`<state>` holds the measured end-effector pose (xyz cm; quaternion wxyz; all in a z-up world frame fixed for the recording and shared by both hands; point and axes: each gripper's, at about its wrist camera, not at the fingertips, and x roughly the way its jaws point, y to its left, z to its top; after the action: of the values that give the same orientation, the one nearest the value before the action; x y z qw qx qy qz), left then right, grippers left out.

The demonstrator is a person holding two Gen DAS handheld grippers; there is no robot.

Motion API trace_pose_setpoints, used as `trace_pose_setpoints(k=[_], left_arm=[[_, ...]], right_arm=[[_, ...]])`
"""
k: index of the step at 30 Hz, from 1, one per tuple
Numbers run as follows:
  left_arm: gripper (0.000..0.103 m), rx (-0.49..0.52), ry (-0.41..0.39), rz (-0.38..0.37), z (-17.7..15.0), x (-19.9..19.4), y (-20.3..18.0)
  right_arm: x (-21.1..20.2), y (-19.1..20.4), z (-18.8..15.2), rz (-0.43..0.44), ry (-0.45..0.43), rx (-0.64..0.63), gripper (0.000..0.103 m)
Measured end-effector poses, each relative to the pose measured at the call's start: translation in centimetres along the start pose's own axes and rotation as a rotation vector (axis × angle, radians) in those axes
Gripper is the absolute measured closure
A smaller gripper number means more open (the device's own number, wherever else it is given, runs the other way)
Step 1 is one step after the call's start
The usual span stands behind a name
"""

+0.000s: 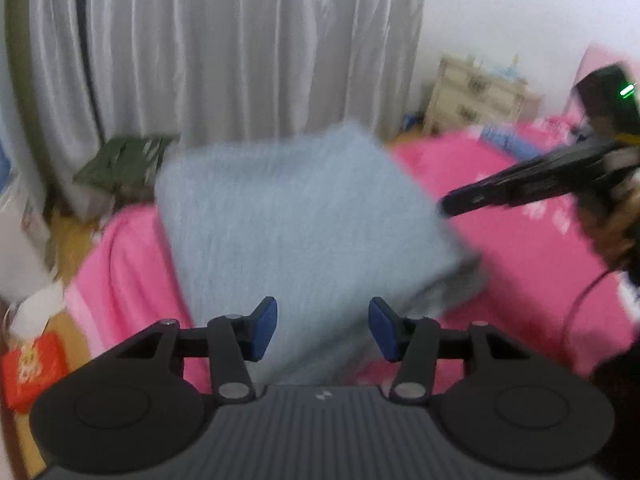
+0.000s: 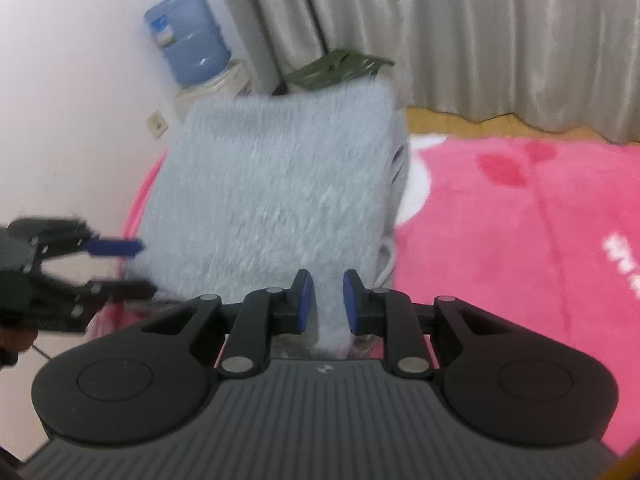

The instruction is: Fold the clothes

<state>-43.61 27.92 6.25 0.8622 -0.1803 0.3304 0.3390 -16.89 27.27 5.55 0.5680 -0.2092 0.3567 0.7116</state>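
Although blur hid its layers, the grey garment lay as a compact rectangle near the bed's corner; my left tool gaped wide, my right tool stood narrow, both empty.

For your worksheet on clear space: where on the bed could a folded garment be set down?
The pink bedspread lies bare right of the grey-blue garment, up to the curtain. The garment's left edge is crowded by the left gripper.
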Motion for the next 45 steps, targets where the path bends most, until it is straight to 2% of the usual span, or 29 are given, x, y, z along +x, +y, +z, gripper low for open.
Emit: trace_pose_setpoints(k=[4, 6, 8, 9, 11, 13, 17, 19, 21, 23, 24, 25, 29, 33, 35, 36, 37, 38, 40, 41, 43, 44, 45], left_arm=[[0.048, 0.0, -0.101, 0.005, 3.7, 2.2, 0.2], [0.047, -0.034, -0.064, 0.078, 4.1, 5.7, 1.2], [0.054, -0.046, -0.021, 0.146, 3.8, 8.4, 1.9], [0.054, -0.04, 0.003, 0.175, 3.3, 9.3, 2.1], [0.048, 0.001, -0.035, 0.174, 2.7, 8.6, 1.4], [0.046, 0.026, -0.046, 0.172, 3.1, 8.1, 1.0], [0.04, 0.05, -0.093, 0.151, 5.4, 8.4, 1.2], [0.038, 0.071, -0.076, 0.21, 7.0, 10.7, 1.2], [0.041, 0.039, -0.005, 0.262, 7.9, 13.4, 2.2], [0.041, -0.003, -0.009, 0.264, 8.4, 13.4, 2.3], [0.041, -0.014, -0.017, 0.261, 8.7, 12.9, 2.2], [0.041, -0.026, -0.024, 0.259, 8.9, 12.4, 2.0], [0.04, -0.056, -0.05, 0.182, 8.3, 7.6, 1.6], [0.038, -0.065, -0.016, 0.145, 6.1, 5.4, 0.5], [0.039, -0.081, 0.045, 0.158, 4.8, 6.2, 0.1], [0.045, -0.089, 0.078, 0.174, 4.3, 6.7, -0.1], [0.045, -0.096, 0.112, 0.19, 3.8, 7.2, -0.2], [0.044, -0.105, 0.09, 0.206, 3.6, 6.4, -0.5], [0.035, -0.115, 0.037, 0.206, 3.1, 4.6, -1.0], [0.035, -0.11, 0.04, 0.212, 2.7, 4.2, -1.4], [0.033, -0.115, 0.053, 0.224, 2.1, 4.3, -1.7], [0.033, -0.128, 0.062, 0.228, 1.9, 4.9, -1.7], [0.031, -0.14, 0.071, 0.232, 1.6, 5.4, -1.6]], right_arm=[[2.0, 0.0, 3.6, -0.012, -0.056, -0.042, 0.086], [4.4, -0.4, 4.8, -0.001, -0.059, -0.044, 0.084], [7.2, -0.9, 4.6, -0.053, -0.006, -0.072, 0.084], [7.1, -1.2, 4.5, -0.046, -0.005, -0.05, 0.084], [6.3, -1.6, 4.8, -0.033, 0.004, -0.002, 0.084], [5.2, -1.3, 5.4, -0.049, -0.002, -0.015, 0.083], [5.6, -1.6, 7.5, -0.002, -0.059, 0.01, 0.08], [8.0, -2.8, 8.6, 0.004, -0.035, 0.085, 0.079], [9.8, -3.9, 8.9, -0.002, -0.007, 0.148, 0.08], [10.2, -4.7, 9.1, 0.002, -0.006, 0.203, 0.08], [9.1, -4.6, 9.1, 0.007, -0.01, 0.212, 0.079], [7.8, -4.4, 9.0, 0.012, -0.015, 0.218, 0.078], [1.1, -1.1, 6.3, 0.104, 0.003, 0.073, 0.074], [0.6, 1.2, 3.4, 0.064, 0.044, -0.004, 0.069], [0.5, 2.3, 2.0, 0.042, 0.064, -0.041, 0.065], [0.4, 2.8, 1.3, 0.031, 0.074, -0.06, 0.064], [0.3, 3.4, 0.5, 0.021, 0.084, -0.078, 0.064], [0.2, 4.0, -0.2, 0.01, 0.094, -0.097, 0.064], [-0.9, 4.8, -1.0, 0.001, 0.093, -0.128, 0.063], [-1.7, 4.8, -1.1, 0.017, 0.079, -0.131, 0.06], [-1.3, 4.4, -2.2, 0.038, 0.103, -0.102, 0.047], [-1.1, 4.2, -2.7, 0.049, 0.117, -0.086, 0.043], [-0.4, 4.1, -3.2, 0.024, 0.136, -0.073, 0.044]])
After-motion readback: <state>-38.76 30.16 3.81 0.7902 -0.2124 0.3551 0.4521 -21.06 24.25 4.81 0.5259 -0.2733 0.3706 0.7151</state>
